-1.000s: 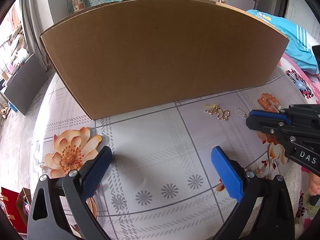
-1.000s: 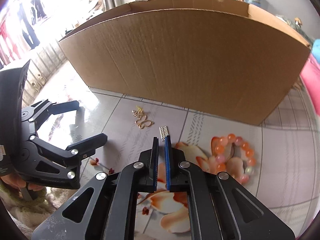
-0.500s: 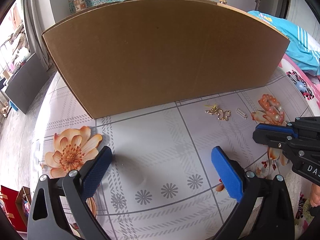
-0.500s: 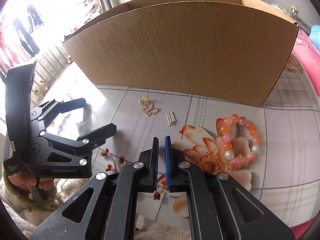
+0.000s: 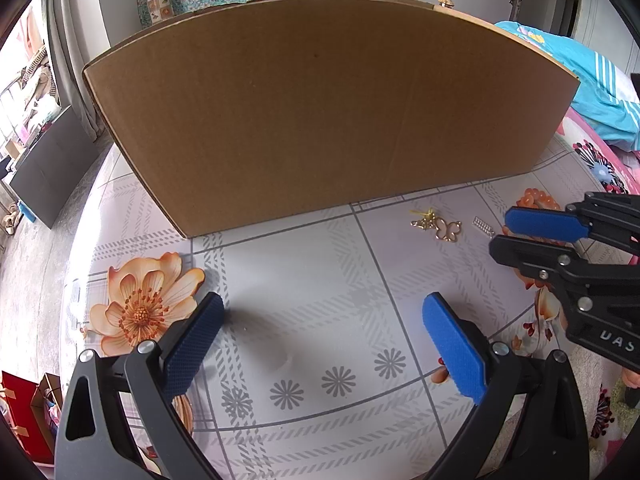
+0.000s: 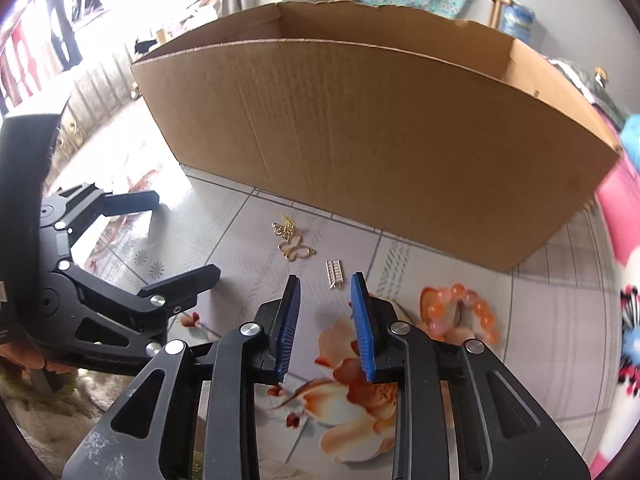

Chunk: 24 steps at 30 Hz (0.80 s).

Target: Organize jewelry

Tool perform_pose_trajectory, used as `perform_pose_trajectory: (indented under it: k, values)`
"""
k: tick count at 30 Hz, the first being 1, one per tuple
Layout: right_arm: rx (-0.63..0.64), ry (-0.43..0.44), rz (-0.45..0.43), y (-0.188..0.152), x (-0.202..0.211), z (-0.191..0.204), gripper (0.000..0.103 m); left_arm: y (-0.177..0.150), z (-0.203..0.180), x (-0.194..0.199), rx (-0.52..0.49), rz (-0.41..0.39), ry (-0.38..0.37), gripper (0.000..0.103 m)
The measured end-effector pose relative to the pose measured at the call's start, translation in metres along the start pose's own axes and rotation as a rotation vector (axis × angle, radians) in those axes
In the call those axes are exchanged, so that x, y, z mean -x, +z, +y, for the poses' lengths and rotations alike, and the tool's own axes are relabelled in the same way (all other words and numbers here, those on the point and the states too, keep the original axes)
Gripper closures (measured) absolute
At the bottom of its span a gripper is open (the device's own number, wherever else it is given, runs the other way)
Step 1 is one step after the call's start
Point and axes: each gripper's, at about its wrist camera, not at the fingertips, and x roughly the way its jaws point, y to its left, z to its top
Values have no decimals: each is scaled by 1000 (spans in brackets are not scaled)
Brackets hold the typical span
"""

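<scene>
On the flowered tabletop [image 6: 560, 340] a big cardboard box [image 6: 380, 140] stands open at the top, and 3 pieces of jewelry lie in front of its near wall. The right gripper [image 6: 325, 322] has just been opening its jaws; the 2 blue pads now stand a little apart with nothing between them. From its tips, the small silver clasp [image 6: 334, 275] lies just beyond at 12 o'clock, the gold butterfly pendant [image 6: 294, 246] (a smaller gold charm touches it on the far side) at 11 o'clock, and the orange bead bracelet [image 6: 460, 310] near at 3 o'clock. None of the 3 is being touched. The left gripper [image 5: 322, 348] hovers over bare tabletop with its jaws spread wide and empty, well apart from the jewelry, which sits at its 1 o'clock. A hand [image 6: 24, 358] shows at the left gripper's handle.
</scene>
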Motion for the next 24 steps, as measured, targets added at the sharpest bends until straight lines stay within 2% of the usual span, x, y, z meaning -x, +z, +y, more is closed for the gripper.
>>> perform_pose_trajectory:
  k: [5, 10, 17, 24]
  values:
    - [31, 0, 14, 6, -8, 1, 80, 0, 1, 0, -1, 1, 0, 6]
    - [44, 16, 23, 5, -11, 3, 99, 0, 1, 0, -1, 1, 0, 6]
    - [30, 42, 33, -2, -3, 5, 101, 0, 1, 0, -1, 0, 0, 6]
    - [-65, 79, 36, -23, 9, -8, 101, 0, 1, 0, -1, 0, 0, 6]
